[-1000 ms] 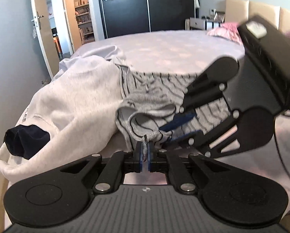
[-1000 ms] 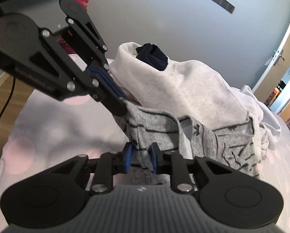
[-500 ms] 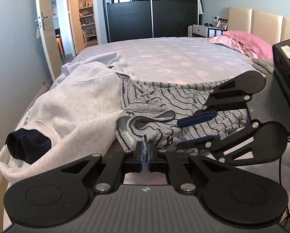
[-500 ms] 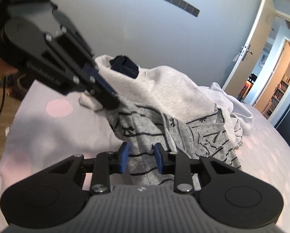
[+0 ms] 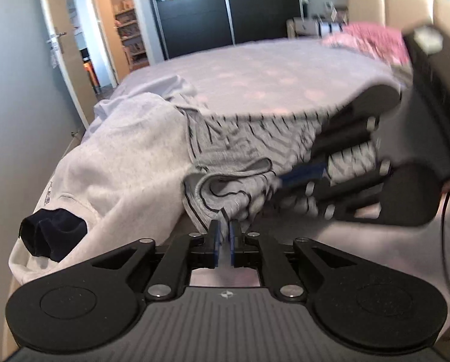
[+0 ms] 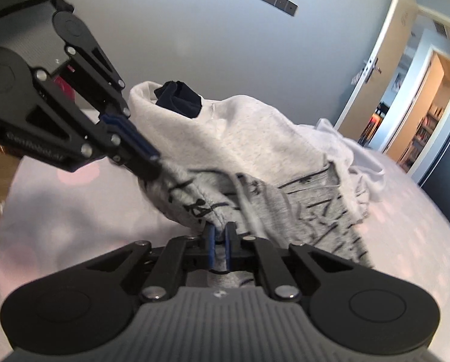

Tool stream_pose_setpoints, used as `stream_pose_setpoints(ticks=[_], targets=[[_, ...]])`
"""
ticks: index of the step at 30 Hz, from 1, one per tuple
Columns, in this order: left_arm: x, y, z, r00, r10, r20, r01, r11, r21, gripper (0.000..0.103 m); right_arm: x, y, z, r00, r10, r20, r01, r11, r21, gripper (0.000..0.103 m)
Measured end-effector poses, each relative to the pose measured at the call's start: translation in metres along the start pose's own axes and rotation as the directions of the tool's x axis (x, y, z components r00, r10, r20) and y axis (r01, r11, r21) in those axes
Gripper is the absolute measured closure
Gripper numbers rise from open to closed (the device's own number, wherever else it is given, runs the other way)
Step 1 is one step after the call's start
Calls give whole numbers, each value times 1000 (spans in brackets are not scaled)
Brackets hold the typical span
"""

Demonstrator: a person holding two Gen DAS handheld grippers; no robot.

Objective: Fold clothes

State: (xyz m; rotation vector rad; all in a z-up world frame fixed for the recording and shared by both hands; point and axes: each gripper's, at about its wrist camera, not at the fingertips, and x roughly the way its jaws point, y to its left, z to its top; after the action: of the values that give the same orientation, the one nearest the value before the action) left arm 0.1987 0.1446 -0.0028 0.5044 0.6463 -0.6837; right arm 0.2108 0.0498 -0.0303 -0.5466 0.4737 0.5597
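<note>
On the bed [image 5: 255, 69], striped garment [image 6: 255, 199] pinched in both tools

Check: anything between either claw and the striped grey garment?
Nothing visible. Both claws are already shut on the striped grey garment: left claw and right claw, whose jaws have just been closing. The white sweatshirt lies beside it.

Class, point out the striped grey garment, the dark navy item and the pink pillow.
striped grey garment [image 5: 240, 147], left wrist view, its flat striped middle
dark navy item [image 5: 53, 235], left wrist view, bunched centre
pink pillow [image 5: 375, 39], left wrist view, top surface
</note>
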Motion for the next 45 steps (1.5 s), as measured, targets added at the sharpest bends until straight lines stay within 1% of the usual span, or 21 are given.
stream_pose_setpoints(ticks=[1,3,5,7,10,12,13,14,16,20,21,23,25,26,27,30,33,35,37,39,45], targets=[[1,-5,0,1000,13,-11,-13,999,37,89,-2,1,-1,1000,-8,-1,8,1000,-25,96],[2,-17,2,999,46,-21,-43,993,112,68,-5,3,-5,1000,-23,-2,22,997,-80,96],[2,-29,4,997,74,-8,-71,979,190,63,-7,6,-8,1000,-31,-4,30,991,-131,96],[0,-44,8,998,69,0,-66,959,276,59,-7,9,-11,999,-33,-6,31,985,-169,96],[3,-69,12,999,53,-6,-46,908,417,57,-9,12,-14,1000,-23,5,24,978,-206,96],[14,-80,11,996,84,-17,-64,862,502,60,-10,15,-15,1000,-15,16,18,972,-232,96],[21,-83,11,994,109,-28,-77,842,534,65,-11,16,-15,1000,-12,19,16,969,-247,96],[27,-83,11,992,123,-38,-80,821,565,78,-11,17,-15,1000,-10,20,15,966,-259,96],[37,-84,11,988,144,-52,-81,781,620,83,-12,17,-16,1000,-12,21,17,963,-270,96],[45,-85,15,987,144,-74,-60,748,661,97,-16,13,-17,1000,-4,28,12,961,-278,96],[47,-85,16,986,154,-71,-69,746,663,98,-17,12,-17,1000,-4,28,12,960,-278,96],[47,-83,20,985,156,-69,-75,760,646,99,-19,10,-18,1000,-8,29,16,961,-275,95],[45,-79,23,983,173,-61,-97,771,629,99,-27,6,-21,999,-21,28,28,964,-266,90],[45,-77,24,979,197,-51,-123,774,621,99,-33,3,-24,999,-31,26,37,965,-260,78],[45,-75,25,974,221,-42,-151,777,611,99,-42,-2,-30,999,-40,19,44,968,-247,73],[47,-68,32,966,259,-21,-204,805,557,99,-73,-22,-54,997,-82,-18,76,976,-202,73],[49,-67,44,957,288,-13,-238,813,532,99,-112,-53,-94,981,-157,-110,142,981,-133,73],[47,-68,51,953,304,-6,-258,818,515,99,-140,-75,-123,957,-217,-193,204,975,-85,75],[43,-71,57,949,315,0,-273,821,501,99,-167,-96,-151,922,-273,-274,273,961,-38,76],[41,-74,62,944,331,-3,-289,828,481,99,-194,-115,-174,891,-299,-341,325,946,18,76],[42,-77,70,919,393,-34,-342,837,426,99,-257,-135,-237,809,-379,-450,452,889,65,76]])
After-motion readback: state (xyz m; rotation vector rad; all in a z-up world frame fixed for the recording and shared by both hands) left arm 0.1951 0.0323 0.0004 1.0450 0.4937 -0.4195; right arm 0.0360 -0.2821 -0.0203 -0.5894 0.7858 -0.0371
